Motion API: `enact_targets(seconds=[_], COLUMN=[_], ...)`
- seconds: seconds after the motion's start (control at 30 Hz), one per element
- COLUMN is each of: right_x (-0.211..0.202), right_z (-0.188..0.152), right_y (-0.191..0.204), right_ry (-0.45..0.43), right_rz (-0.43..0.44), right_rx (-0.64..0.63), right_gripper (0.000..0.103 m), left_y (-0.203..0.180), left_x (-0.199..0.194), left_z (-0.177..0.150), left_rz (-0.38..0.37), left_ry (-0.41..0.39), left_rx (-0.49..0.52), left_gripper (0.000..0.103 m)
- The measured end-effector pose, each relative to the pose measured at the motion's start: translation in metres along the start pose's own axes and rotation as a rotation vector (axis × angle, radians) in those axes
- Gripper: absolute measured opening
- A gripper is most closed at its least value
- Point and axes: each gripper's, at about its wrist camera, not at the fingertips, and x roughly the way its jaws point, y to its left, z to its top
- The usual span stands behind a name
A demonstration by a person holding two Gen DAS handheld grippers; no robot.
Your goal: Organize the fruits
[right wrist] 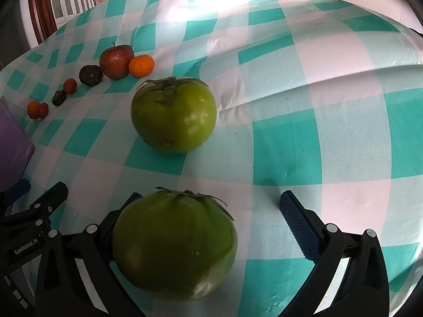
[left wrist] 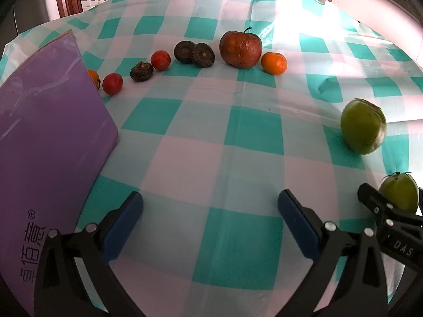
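While the left gripper (left wrist: 210,227) gapes wide over bare checked cloth (left wrist: 253,132), holding nothing, fruit lines up beyond. Right gripper (right wrist: 211,227) spread wide around near green tomato (right wrist: 174,245), far pad clear.

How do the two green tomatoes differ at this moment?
The near green tomato sits between the open right tongs, against the left pad and clear of the right one; the far green tomato lies free on the checked cloth. The near one stands calyx up; the far one is tipped, with its calyx facing away. Both are green, glossy and similarly shaped. The left tongs are open and empty.
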Motion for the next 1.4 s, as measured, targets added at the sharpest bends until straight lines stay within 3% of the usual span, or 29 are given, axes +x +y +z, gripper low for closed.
enact_targets(seconds=[1.4], right_x=[-0.0009], right_z=[-0.0008], right_y=[-0.0026], right_ry=[-0.001], right_rz=[-0.005], right_rx=[0.006], right_gripper=[0.099], left_y=[-0.0003], left_x=[0.0003], left_z=[0.0], left_rz=[0.007], left_ry=[0.004], left_rx=[0.005], left_gripper=[0.102])
